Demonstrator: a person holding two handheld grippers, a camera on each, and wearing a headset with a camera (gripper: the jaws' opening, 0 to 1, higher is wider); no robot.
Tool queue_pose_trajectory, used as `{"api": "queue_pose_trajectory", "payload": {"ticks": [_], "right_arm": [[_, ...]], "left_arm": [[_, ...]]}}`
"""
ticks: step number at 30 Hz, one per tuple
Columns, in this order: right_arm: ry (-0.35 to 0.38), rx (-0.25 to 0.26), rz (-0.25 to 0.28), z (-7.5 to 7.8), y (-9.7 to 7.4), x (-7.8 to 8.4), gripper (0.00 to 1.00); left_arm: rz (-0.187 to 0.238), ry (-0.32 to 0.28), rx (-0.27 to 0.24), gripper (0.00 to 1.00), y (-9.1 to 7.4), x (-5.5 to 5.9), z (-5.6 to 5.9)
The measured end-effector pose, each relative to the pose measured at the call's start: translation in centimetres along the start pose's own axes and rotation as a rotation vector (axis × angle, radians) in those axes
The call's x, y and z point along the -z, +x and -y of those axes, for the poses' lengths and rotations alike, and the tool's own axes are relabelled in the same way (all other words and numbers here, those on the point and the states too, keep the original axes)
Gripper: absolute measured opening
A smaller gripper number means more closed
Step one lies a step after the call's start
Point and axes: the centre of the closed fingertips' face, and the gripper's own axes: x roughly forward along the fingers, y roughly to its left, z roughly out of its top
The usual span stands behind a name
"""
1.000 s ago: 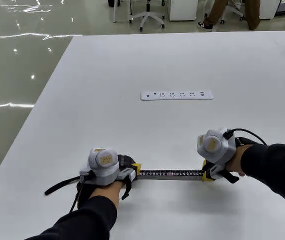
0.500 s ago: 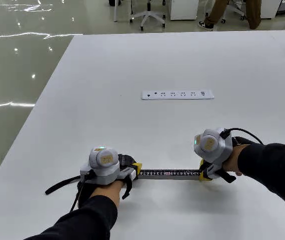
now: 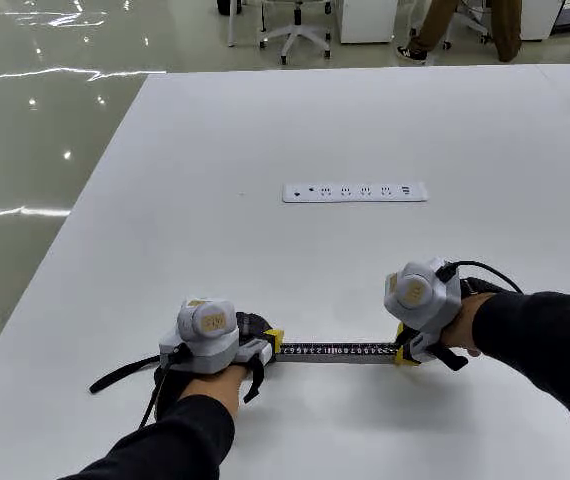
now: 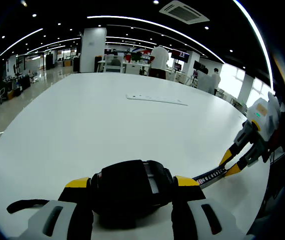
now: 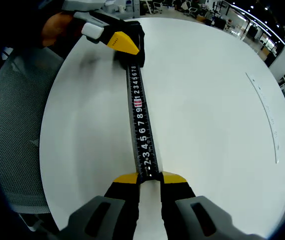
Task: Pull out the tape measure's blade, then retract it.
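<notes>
While my left gripper (image 4: 132, 183) clamps the tape measure's black case (image 4: 127, 200) on the white table (image 3: 265, 130), my right gripper (image 5: 149, 176) pinches the tip of the blade (image 5: 139, 120), stretched flat between them.

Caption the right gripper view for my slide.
The right gripper pinches the end of the numbered blade, which runs across the white table to the tape measure case held by the left gripper.

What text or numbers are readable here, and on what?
"2 3 4 5 6 7 8 9", a red number, unreadable, then "1 2 3 4 5 6 7 8": tape measure blade.
Power strip symbols: too small to read.
</notes>
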Motion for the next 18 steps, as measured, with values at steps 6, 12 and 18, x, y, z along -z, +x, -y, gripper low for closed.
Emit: {"api": "queue_pose_trajectory", "payload": {"ticks": [6,12,18], "right_arm": [[0.000,0.002,0.007,-0.1,0.1,-0.3,0.11],[-0.004,0.002,0.015,-0.2,0.2,-0.7,0.11],[-0.005,0.001,0.020,-0.2,0.4,-1.1,0.11]], "left_arm": [[0.000,0.000,0.000,0.60,0.0,0.0,0.0],[-0.001,-0.001,0.002,0.60,0.0,0.0,0.0],[-0.002,-0.002,0.003,0.60,0.0,0.0,0.0]]}}
